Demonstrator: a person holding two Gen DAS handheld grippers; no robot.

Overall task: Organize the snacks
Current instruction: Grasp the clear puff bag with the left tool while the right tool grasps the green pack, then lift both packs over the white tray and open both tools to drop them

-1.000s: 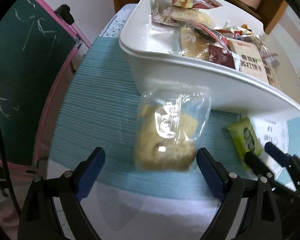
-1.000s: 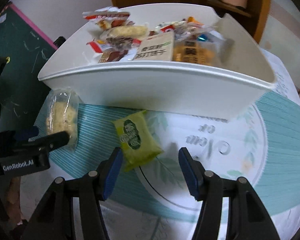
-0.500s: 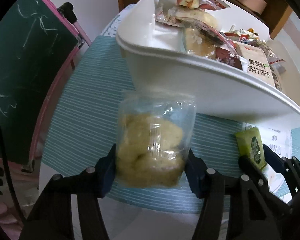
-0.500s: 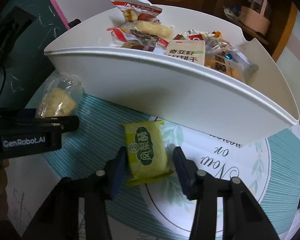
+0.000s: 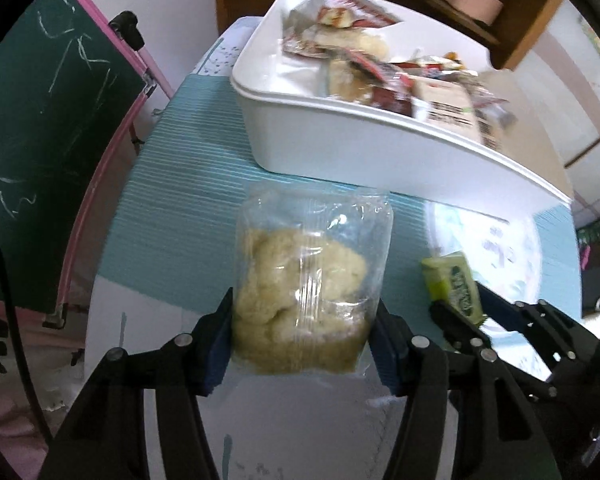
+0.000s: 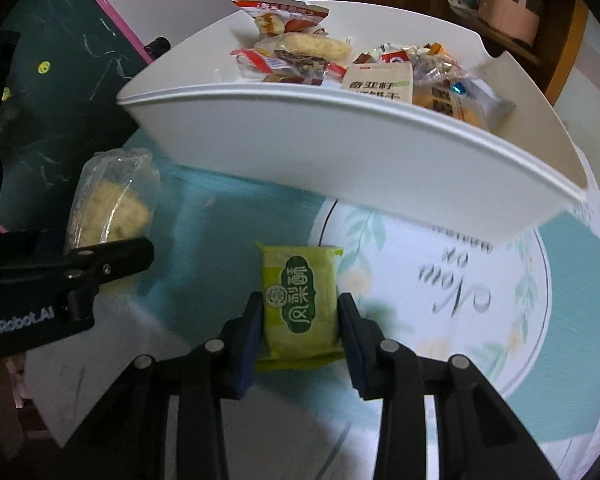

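Both jaws clamped on snacks, beside white bin [image 6: 340, 160] on tabletop [image 6: 572, 300].
Left gripper [image 5: 304, 344]: jaws closed on clear bag of pale crumbly snack [image 5: 308, 280]. Right gripper [image 6: 300, 322]: jaws just closed further, pinching green packet [image 6: 298, 300].

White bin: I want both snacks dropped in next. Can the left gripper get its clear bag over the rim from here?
Probably yes. The left gripper is shut on the clear bag, and the white bin stands just beyond, open-topped, with bare floor at its near-left end.
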